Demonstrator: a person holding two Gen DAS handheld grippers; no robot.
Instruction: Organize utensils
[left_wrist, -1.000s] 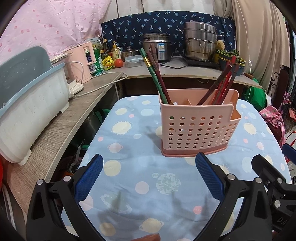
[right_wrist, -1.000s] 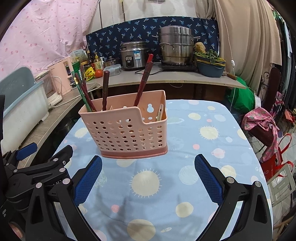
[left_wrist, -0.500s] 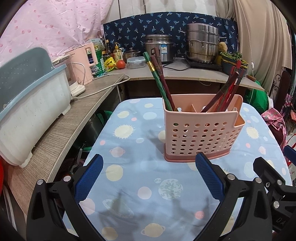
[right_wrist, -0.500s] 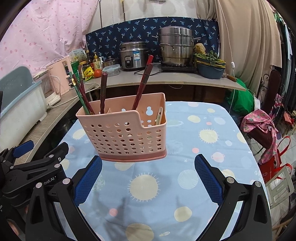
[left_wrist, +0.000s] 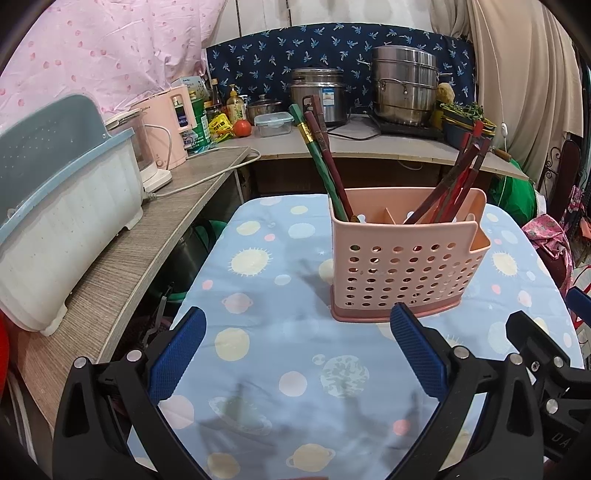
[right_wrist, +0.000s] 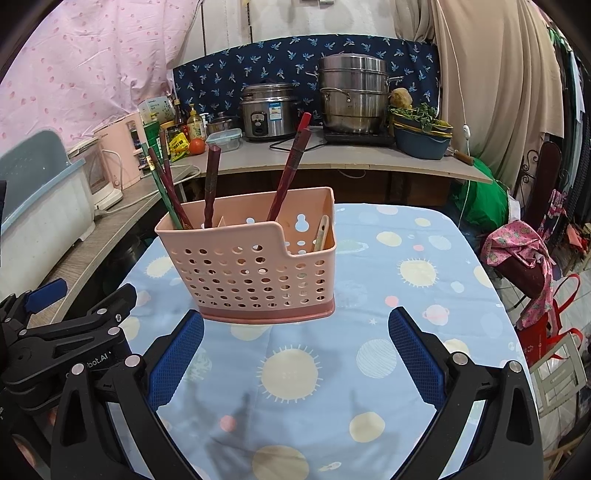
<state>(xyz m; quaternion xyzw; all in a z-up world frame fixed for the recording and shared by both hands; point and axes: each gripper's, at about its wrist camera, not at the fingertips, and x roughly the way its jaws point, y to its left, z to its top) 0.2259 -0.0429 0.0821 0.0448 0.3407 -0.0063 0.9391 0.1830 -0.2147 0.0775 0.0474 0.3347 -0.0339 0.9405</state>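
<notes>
Left gripper (left_wrist: 297, 349) and right gripper (right_wrist: 295, 347) agape, empty, before utensil basket (right_wrist: 251, 266).

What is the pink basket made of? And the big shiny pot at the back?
The pink basket looks like moulded plastic: matte, thin walls, rows of round punched holes. The big pot looks like stainless steel: silvery, with bright reflections and stacked tiers. Both are judged by look only.
</notes>
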